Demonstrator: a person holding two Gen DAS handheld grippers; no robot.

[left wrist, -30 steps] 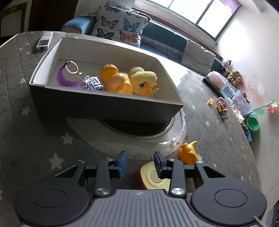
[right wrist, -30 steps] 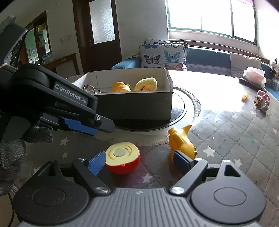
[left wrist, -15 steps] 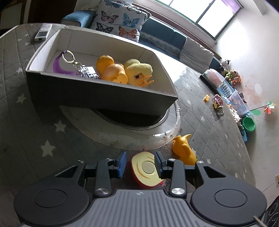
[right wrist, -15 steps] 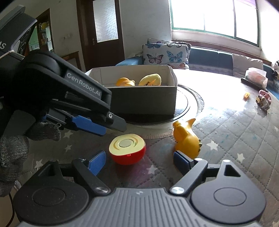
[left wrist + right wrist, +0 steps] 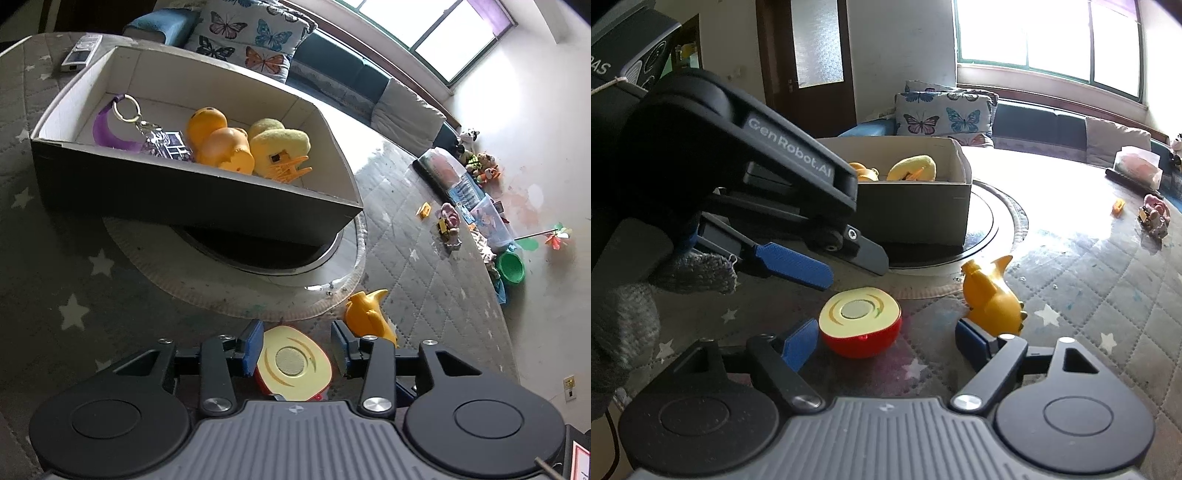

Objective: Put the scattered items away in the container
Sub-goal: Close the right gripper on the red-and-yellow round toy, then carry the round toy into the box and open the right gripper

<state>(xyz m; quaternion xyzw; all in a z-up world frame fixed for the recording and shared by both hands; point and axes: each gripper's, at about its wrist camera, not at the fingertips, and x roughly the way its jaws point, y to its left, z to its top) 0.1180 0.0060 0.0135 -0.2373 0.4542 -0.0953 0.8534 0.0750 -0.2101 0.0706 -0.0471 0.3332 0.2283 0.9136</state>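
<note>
A red toy apple half (image 5: 293,365) with a pale yellow cut face lies on the star-print cloth; it also shows in the right wrist view (image 5: 860,323). My left gripper (image 5: 297,345) is open above it, one blue pad on each side, and shows in the right wrist view (image 5: 827,264). An orange toy (image 5: 369,317) lies just right of the apple half; in the right wrist view (image 5: 991,293) it lies beside my right finger. My right gripper (image 5: 886,341) is open and empty, low over the cloth. The open box (image 5: 192,192) holds several toys.
The box stands on a round turntable (image 5: 343,254). A remote (image 5: 81,51) lies at the table's far left. Small toys (image 5: 448,225) lie on the cloth at the right. A sofa with butterfly cushions (image 5: 255,33) is behind. A green bowl (image 5: 511,267) sits on the floor.
My left gripper has come down and forward over the apple half, which now lies between its open fingers. The right gripper has shifted slightly nearer the apple half and orange toy.
</note>
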